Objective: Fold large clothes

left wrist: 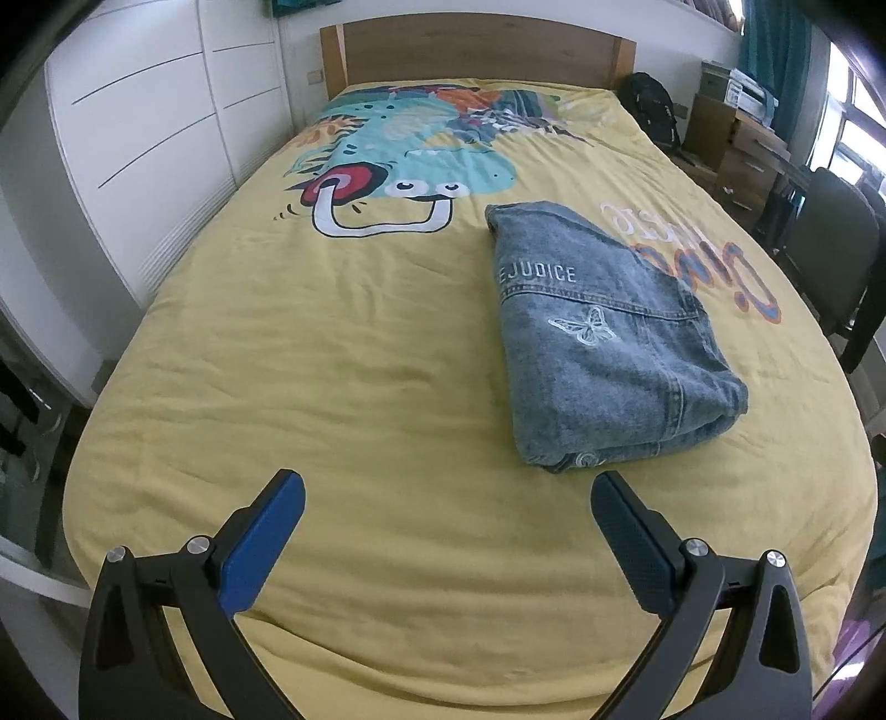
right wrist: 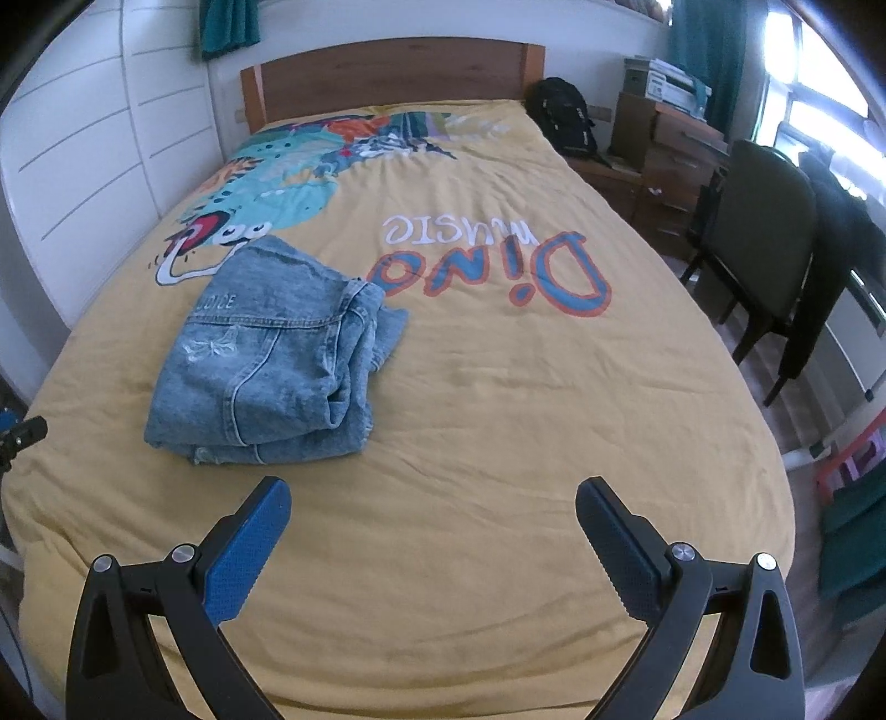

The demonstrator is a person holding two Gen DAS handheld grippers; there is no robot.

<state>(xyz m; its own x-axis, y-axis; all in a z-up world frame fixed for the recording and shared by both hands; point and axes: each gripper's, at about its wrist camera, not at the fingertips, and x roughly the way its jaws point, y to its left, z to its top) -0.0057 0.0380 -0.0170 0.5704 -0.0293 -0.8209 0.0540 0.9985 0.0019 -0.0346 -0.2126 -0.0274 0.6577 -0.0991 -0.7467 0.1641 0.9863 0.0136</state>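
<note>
One folded denim garment (left wrist: pixel 609 338) lies on one yellow bed cover (left wrist: pixel 332 360) toward its foot edge, with one wooden headboard (left wrist: pixel 476 50) at the far edge, one black backpack (right wrist: pixel 562 113) and one dark chair (right wrist: pixel 758 243) beside the bed, and two grippers, the left gripper (left wrist: pixel 447 495) and the right gripper (right wrist: pixel 433 498), each wide apart.

left tool (left wrist: pixel 447 493): two matte black arms curving up from bottom corners, each tipped w/ blue pad (left wrist: pixel 266 545), fine dotted grip texture on inner faces. pair of round silver screws (left wrist: pixel 197 545) at each pivot, triangular cutouts in black frame lower down

right tool (right wrist: pixel 433 498): same build, black frame, blue textured pads (right wrist: pixel 249 554), serrated edge visible on one pad, silver screws at joints, same triangular cutouts
</note>
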